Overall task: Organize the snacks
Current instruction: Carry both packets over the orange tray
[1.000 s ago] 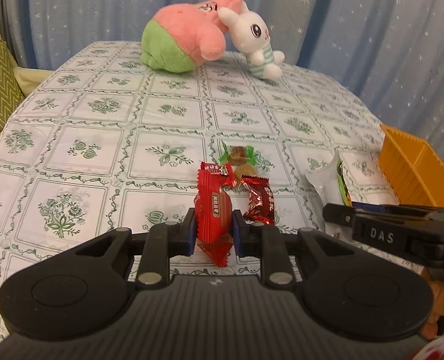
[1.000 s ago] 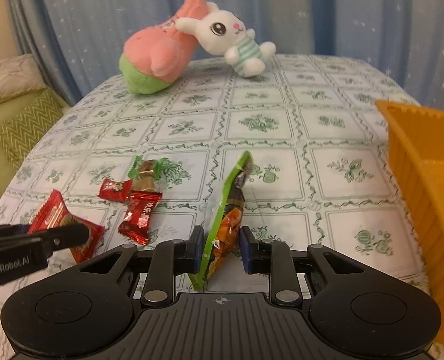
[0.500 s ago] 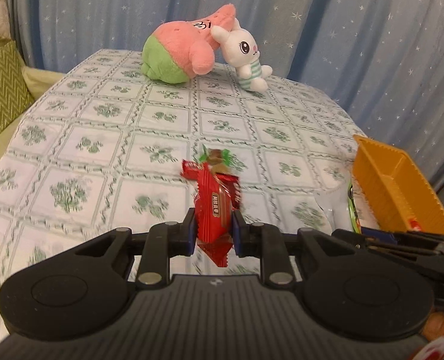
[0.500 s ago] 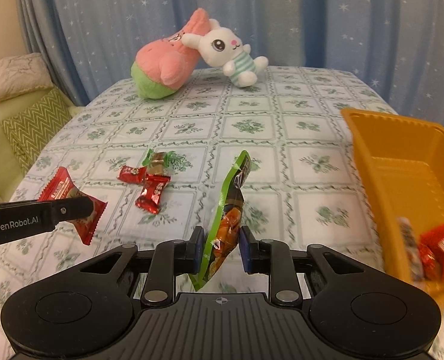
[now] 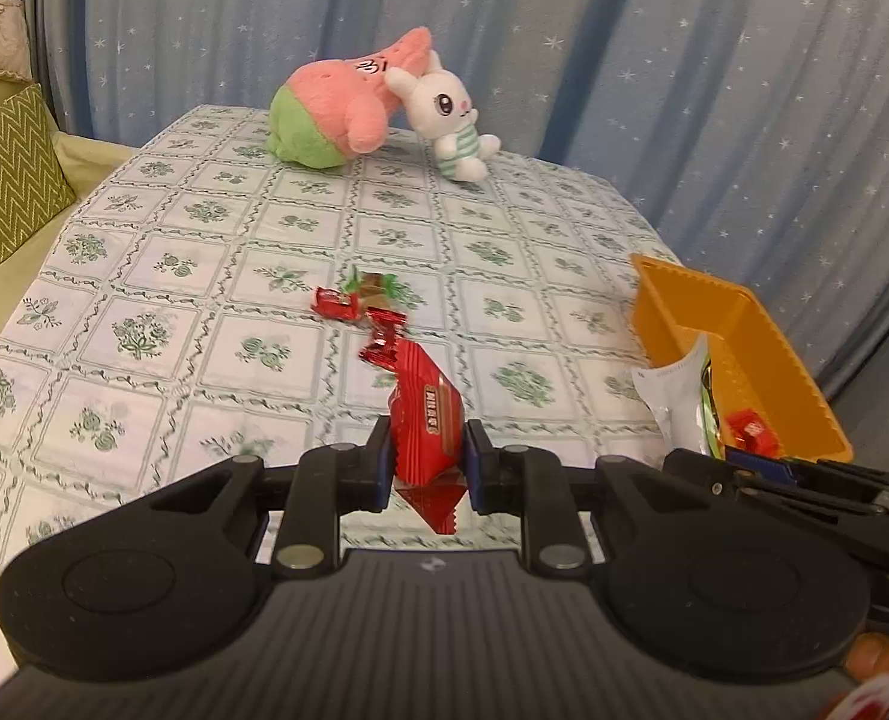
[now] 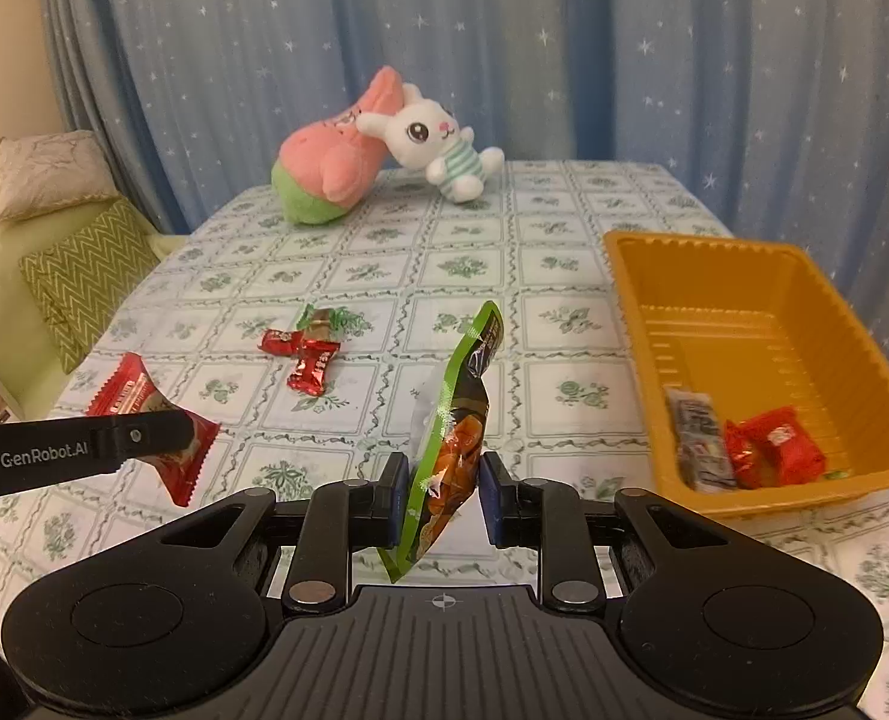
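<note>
Black ribbed gripper bodies, round side discs, silver screws, blue-padded jaws, white "GenRobot.AI" lettering, bare fingertips

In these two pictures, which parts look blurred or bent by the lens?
Left wrist view: the red packet in the tongs looks slightly smeared; the table edge curves. Right wrist view: snacks in the orange tray are soft, the green bag fairly sharp, the curtains bowed.
</note>
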